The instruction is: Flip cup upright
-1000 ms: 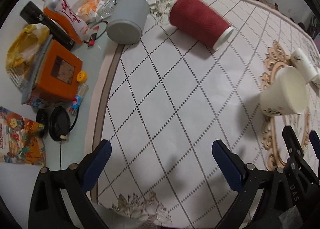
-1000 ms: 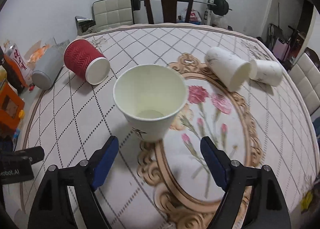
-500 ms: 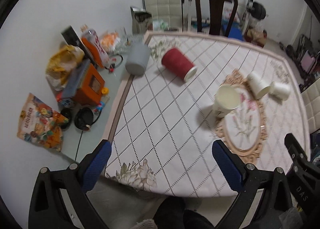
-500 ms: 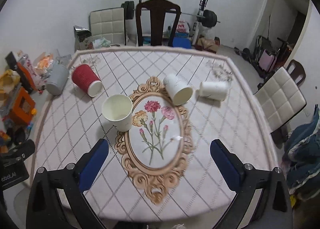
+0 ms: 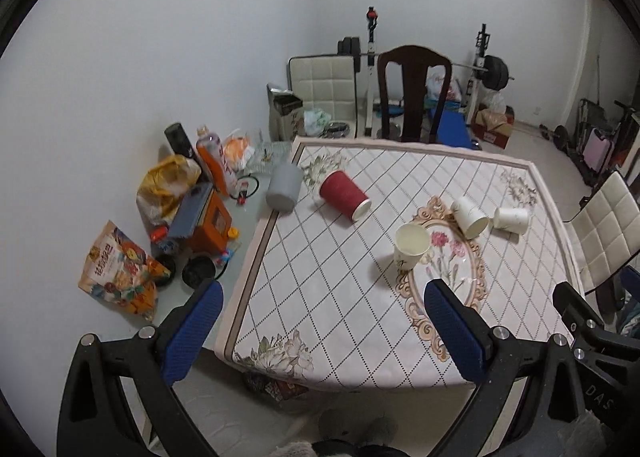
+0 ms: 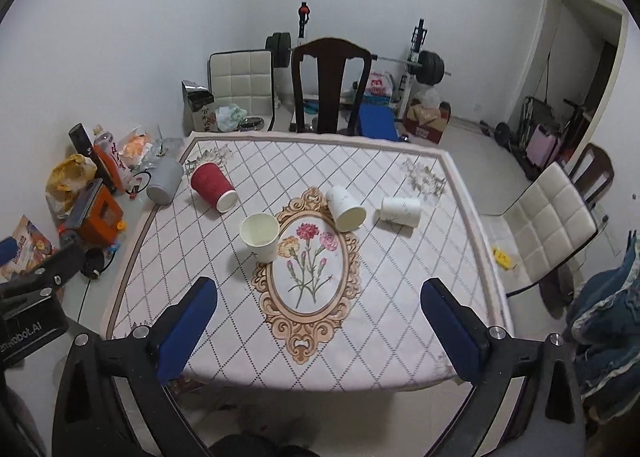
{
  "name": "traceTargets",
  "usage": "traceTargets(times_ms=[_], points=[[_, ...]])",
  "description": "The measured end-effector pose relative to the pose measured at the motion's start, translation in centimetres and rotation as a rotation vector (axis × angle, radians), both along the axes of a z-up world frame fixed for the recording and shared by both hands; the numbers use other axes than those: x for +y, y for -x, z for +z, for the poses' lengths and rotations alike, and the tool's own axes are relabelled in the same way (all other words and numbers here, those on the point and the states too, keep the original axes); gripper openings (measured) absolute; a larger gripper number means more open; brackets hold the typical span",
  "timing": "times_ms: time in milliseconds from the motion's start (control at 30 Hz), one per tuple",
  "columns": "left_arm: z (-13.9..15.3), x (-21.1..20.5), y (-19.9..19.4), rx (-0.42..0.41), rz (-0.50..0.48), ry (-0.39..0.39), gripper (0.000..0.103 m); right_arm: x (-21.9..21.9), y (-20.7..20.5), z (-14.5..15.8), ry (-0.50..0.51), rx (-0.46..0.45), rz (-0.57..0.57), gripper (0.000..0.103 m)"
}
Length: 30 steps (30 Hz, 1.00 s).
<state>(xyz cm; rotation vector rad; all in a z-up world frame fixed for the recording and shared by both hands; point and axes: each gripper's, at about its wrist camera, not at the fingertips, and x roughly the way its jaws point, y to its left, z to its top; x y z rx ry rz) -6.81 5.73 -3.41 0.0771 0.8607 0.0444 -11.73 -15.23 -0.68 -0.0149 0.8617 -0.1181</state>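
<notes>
A white paper cup [image 5: 411, 247] [image 6: 261, 238] stands upright left of the floral oval on the table. A red ribbed cup [image 5: 344, 195] [image 6: 212, 186] lies on its side at the far left. Two white cups [image 5: 470, 217] [image 5: 511, 220] lie on their sides right of centre; they also show in the right wrist view [image 6: 346, 209] [image 6: 400, 211]. A grey cup [image 5: 284, 190] [image 6: 164, 186] lies by the table's left edge. My left gripper [image 5: 320, 325] and right gripper [image 6: 318, 321] are open, empty, high above and behind the near table edge.
The tablecloth [image 6: 400, 297] has a diamond pattern. Clutter of bags, a bottle and an orange box [image 5: 208, 225] sits along the left side. A dark chair [image 6: 330, 85] stands at the far edge, a white chair [image 6: 548, 225] at the right. Gym gear lines the back wall.
Both grippers have pulled far back and up from the table. The upright white cup, close before the right gripper a second ago, now stands far off.
</notes>
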Motion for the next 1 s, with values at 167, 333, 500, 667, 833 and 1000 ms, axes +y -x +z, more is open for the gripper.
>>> traceTargets(times_ms=[167,333,500,667,833,1000], points=[[0.9,0.3,0.2,-0.012,-0.012,0.017,0.103,-0.1,0.9,2.1,-0.002,-0.018,-0.026,0.103],[0.9,0.8,0.0,0.02,-0.01,0.046,0.103,0.1,1.1,3.2,-0.004,-0.024,-0.037,0.103],[0.9,1.3,-0.1,0.056,0.005,0.056,0.103,0.4,0.7,3.0,-0.009,0.027,-0.033,0.103],[0.8,1.2,0.0,0.08,-0.005,0.037,0.103,0.7,0.6,2.8,-0.004,0.053,-0.035,0.103],[0.5,1.1,0.3,0.094,-0.016,0.026,0.103,1.2,0.4,2.2,-0.007,0.074,-0.03,0.103],[0.1,1.0,0.5,0.109,-0.023,0.019,0.103,1.2,0.4,1.6,-0.018,0.092,-0.034,0.103]])
